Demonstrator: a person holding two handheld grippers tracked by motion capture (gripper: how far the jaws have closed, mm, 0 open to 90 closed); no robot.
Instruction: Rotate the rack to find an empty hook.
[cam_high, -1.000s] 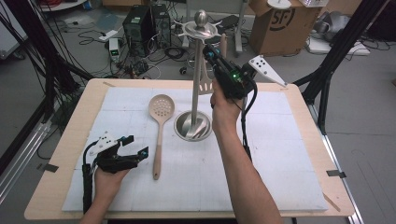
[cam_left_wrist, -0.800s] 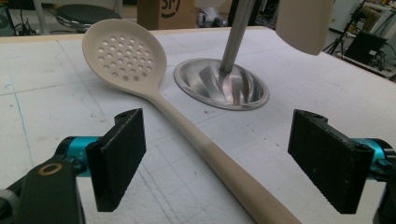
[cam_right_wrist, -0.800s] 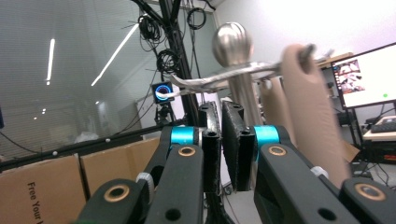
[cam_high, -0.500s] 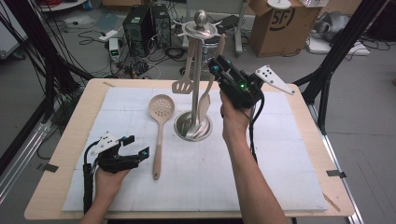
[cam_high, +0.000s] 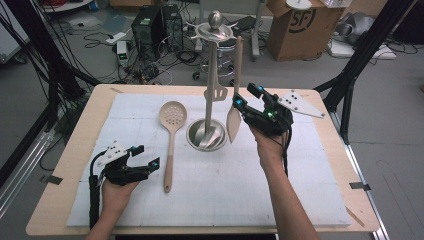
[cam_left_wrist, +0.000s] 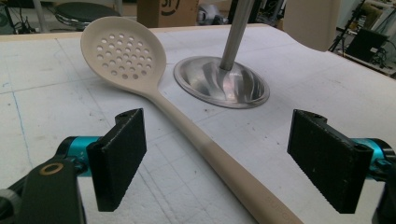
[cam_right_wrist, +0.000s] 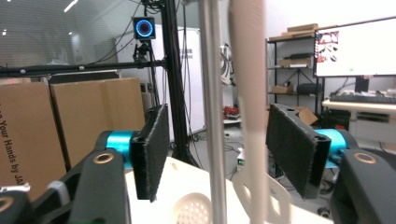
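Skimmer (cam_high: 172, 120) lies left of the rack (cam_high: 215, 35) on the tabletop (cam_high: 300, 200); light, stiff, smooth plastic; grip mid-handle with your spread left claw (cam_high: 145, 157); right claw (cam_high: 246, 97) also spread beside hanging spoon (cam_high: 234, 122).

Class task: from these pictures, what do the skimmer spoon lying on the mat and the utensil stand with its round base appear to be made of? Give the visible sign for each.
Skimmer spoon: probably matte plastic or silicone, given its even beige colour with no shine. Utensil stand: likely polished metal, perhaps stainless steel, since its base mirrors the pole and room light.
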